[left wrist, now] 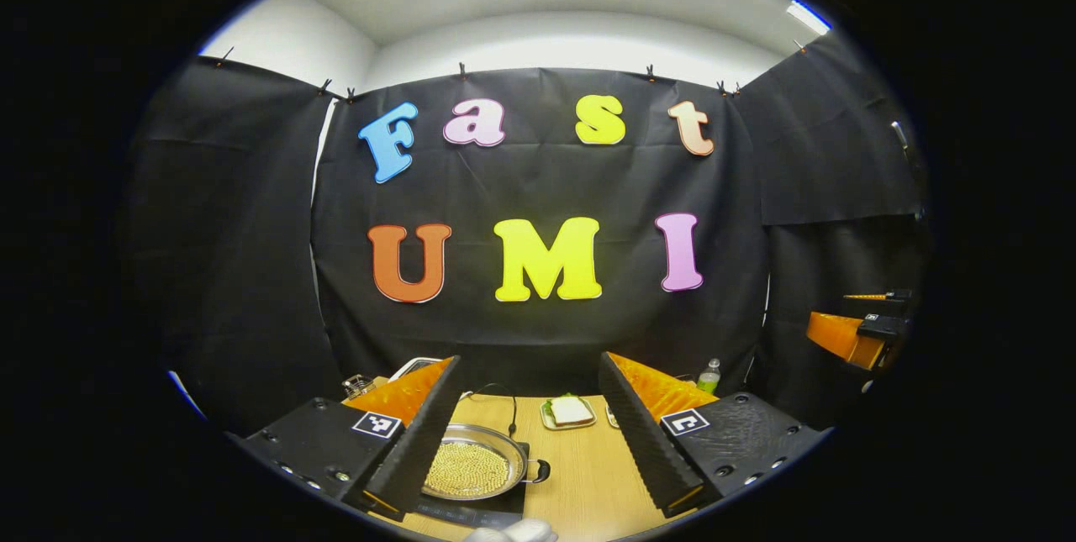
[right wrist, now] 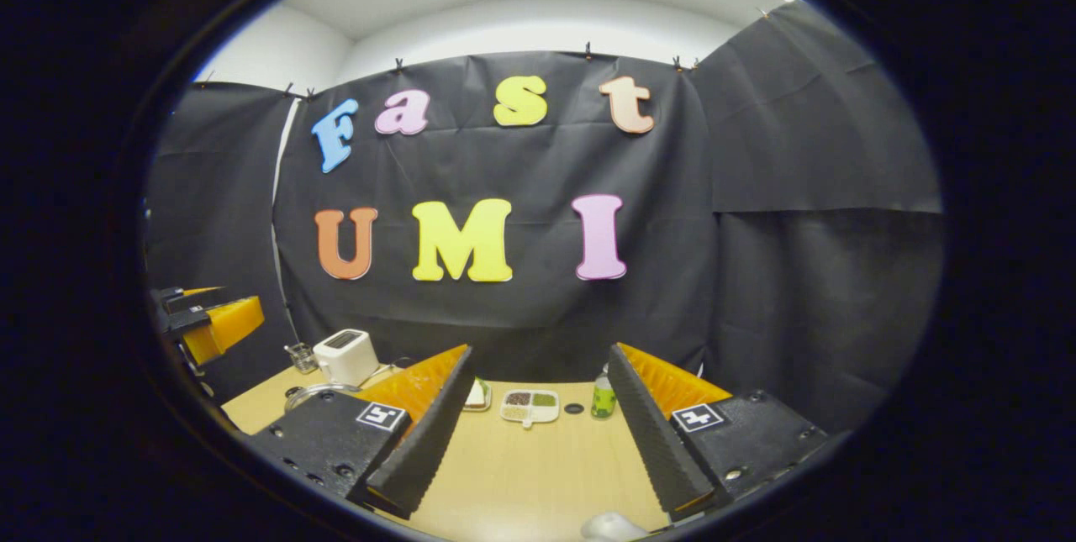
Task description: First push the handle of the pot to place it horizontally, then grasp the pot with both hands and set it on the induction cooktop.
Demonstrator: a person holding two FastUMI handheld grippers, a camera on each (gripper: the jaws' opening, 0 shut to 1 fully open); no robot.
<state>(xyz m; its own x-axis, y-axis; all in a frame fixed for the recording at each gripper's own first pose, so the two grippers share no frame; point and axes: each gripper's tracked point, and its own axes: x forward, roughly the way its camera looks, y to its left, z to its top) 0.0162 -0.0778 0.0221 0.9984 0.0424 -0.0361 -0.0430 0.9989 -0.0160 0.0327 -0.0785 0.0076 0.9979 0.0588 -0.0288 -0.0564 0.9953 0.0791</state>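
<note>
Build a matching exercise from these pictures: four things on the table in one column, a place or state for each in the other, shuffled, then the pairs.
Things:
1. pot
2. toaster
3. bottle
4. tray

Places or states:
A. white, far left of the table by the wall
B. holds small pale beads, sits on the dark cooktop
C. green, upright beside the right tool's finger
D. split into compartments, mid-table at the back

Pairs: 1-B, 2-A, 3-C, 4-D
</note>
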